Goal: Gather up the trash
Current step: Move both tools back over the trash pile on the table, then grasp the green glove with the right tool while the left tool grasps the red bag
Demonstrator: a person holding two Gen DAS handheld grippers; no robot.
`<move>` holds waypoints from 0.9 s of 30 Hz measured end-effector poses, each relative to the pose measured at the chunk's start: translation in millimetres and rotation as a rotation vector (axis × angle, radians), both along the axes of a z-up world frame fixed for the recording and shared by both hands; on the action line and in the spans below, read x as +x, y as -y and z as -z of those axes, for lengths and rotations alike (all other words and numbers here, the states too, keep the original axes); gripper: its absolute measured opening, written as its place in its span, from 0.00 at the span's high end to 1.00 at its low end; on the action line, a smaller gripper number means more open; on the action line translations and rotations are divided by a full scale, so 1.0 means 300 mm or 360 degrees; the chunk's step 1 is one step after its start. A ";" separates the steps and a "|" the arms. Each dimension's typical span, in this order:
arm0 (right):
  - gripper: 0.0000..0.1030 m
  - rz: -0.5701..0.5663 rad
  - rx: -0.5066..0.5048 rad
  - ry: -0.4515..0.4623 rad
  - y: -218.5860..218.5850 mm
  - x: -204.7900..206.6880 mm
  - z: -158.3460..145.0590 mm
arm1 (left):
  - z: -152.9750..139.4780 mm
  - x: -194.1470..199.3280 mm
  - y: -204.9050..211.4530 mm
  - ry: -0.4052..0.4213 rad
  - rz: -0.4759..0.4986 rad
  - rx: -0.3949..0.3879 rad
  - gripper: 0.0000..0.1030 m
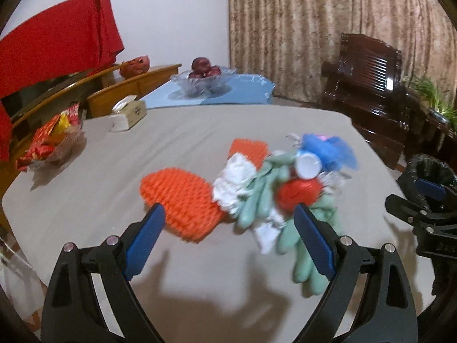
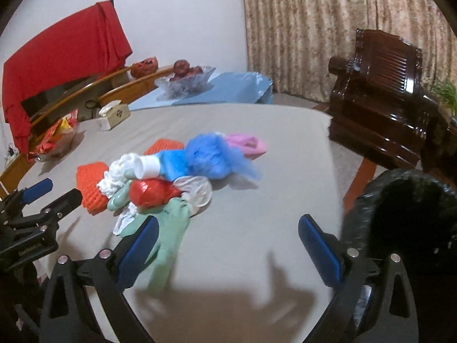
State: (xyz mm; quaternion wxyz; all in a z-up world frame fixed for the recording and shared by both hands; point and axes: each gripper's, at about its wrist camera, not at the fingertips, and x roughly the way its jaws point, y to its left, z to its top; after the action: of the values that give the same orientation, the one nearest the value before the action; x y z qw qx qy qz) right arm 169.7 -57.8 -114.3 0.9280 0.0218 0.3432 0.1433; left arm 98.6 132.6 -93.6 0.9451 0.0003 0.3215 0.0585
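Note:
A pile of trash lies on the grey table [image 1: 100, 188]: orange foam netting [image 1: 182, 197], white tissue [image 1: 234, 183], green rubber gloves [image 1: 262, 194], a red wrapper [image 1: 297, 191], a white cup [image 1: 308, 165] and blue mesh [image 1: 334, 148]. My left gripper [image 1: 230, 228] is open just short of the pile. In the right wrist view the pile shows the red wrapper [image 2: 151, 194], green glove [image 2: 171, 228], blue mesh [image 2: 211, 157] and a pink piece [image 2: 248, 143]. My right gripper [image 2: 228, 240] is open and empty, right of the glove. A black-lined bin [image 2: 400, 217] stands at the table's right edge.
A tissue box [image 1: 128, 114], a snack bag bowl [image 1: 54, 143] and a glass fruit bowl [image 1: 202, 81] on a blue cloth sit at the back. A dark wooden chair [image 1: 371, 85] stands right. The bin also shows in the left wrist view [image 1: 428, 171].

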 end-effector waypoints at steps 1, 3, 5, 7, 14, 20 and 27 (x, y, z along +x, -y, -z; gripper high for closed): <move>0.09 -0.0014 -0.0002 -0.0022 -0.022 0.012 0.016 | 0.011 0.001 -0.009 -0.0011 -0.0009 -0.0003 0.15; 0.12 -0.0038 -0.0003 -0.0044 -0.055 0.030 0.032 | 0.031 0.013 -0.032 -0.0033 -0.0025 -0.0020 0.16; 0.15 -0.0072 -0.0014 -0.0069 -0.087 0.045 0.046 | 0.047 0.022 -0.052 -0.0050 -0.0044 -0.0041 0.16; 0.16 -0.0096 -0.0027 -0.0091 -0.117 0.059 0.062 | 0.057 0.031 -0.063 -0.0058 -0.0050 -0.0052 0.16; 0.29 -0.0174 -0.0056 -0.0220 -0.190 0.101 0.128 | 0.068 0.040 -0.087 -0.0066 -0.0074 -0.0067 0.16; 0.67 -0.0307 0.0069 -0.0308 -0.199 0.104 0.151 | 0.075 0.044 -0.083 -0.0077 -0.0080 -0.0067 0.16; 0.84 -0.0301 0.0121 -0.0302 -0.140 0.095 0.114 | 0.072 0.053 -0.058 -0.0083 -0.0058 -0.0079 0.16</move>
State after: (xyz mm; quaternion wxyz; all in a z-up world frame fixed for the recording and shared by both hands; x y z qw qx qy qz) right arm 198.3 -15.8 -148.6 0.8722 0.0379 0.4244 0.2403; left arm 114.5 150.0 -115.2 0.9349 -0.0276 0.3474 0.0677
